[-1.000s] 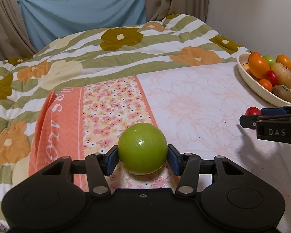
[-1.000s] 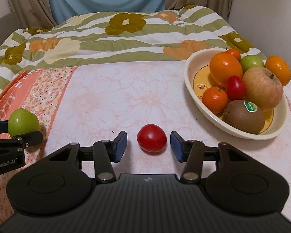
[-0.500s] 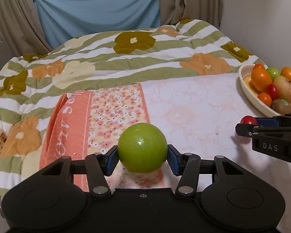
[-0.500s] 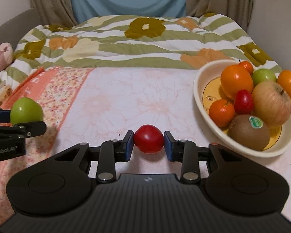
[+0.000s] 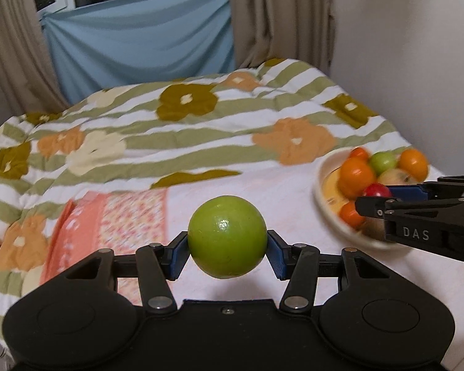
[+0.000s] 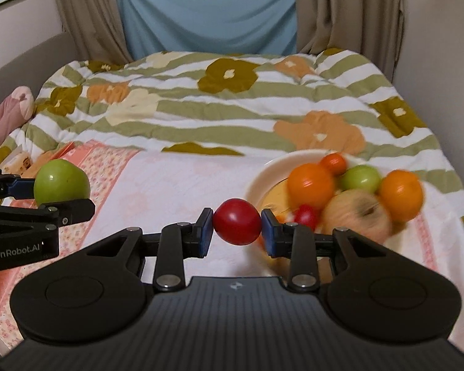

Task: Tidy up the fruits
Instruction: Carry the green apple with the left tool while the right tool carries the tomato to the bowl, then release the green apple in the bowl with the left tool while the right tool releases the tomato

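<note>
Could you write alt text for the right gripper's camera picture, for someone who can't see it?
A handheld black right gripper clamps a red fruit above a bed, just left of a cream bowl piled with blurred fruit. At far left, the left gripper holds a green apple.

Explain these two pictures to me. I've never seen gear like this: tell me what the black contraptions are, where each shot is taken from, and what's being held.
There is no robot here: a person holds a handheld two-finger gripper in each hand. Each picture comes from a camera on one gripper, looking forward along its fingers. The left gripper is clamped on a green apple. The right gripper is clamped on a small red fruit. Both fruits are held above a bed with a flowered quilt. To the right sits a cream bowl already holding several fruits, blurred.
</note>
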A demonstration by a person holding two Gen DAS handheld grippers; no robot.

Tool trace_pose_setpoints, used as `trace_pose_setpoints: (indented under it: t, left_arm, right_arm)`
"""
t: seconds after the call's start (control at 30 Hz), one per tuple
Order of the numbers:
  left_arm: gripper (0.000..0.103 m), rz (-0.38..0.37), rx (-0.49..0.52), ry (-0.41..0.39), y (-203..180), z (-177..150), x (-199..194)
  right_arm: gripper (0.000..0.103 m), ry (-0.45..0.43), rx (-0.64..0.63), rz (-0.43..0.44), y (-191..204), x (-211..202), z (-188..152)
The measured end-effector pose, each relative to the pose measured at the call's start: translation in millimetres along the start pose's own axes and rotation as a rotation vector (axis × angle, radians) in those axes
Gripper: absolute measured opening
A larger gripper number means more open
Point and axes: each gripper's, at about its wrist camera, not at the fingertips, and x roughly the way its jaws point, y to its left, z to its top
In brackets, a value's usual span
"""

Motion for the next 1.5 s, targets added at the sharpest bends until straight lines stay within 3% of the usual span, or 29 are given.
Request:
trace_pose_setpoints:
  t: [0.43, 0.67, 1.03, 1.17, 1.5]
  left_arm:
    - [0.057, -0.089, 0.027, -0.017, -83.5, 41.4, 40.6]
    - [0.057, -0.097, 0.064, 0.023, -107.6, 43.7, 77.6]
    - [0.057, -0.087, 0.080, 0.065, -112.9, 43.6, 107.1]
    - [0.084, -0.085, 0.081, 0.026, -112.4, 45.4, 101.8]
    - [0.084, -0.067, 0.063, 0.032, -104.4, 37.6, 82.6]
  right_arm:
    - [0.048, -0.024, -0.020, -0.030, -92.7, -6.2, 21.1]
    - [0.048, -0.014, -0.036, -0.021, -112.4, 8.3, 23.8]
    - [0.048, -0.002, -0.036, 0.008, -117.7, 27.1, 23.4]
    - [0.048, 0.002, -0.045, 0.013, -114.8, 30.0, 24.5]
    - [0.048, 0.020, -0.083, 0.043, -105.5, 44.7, 33.2]
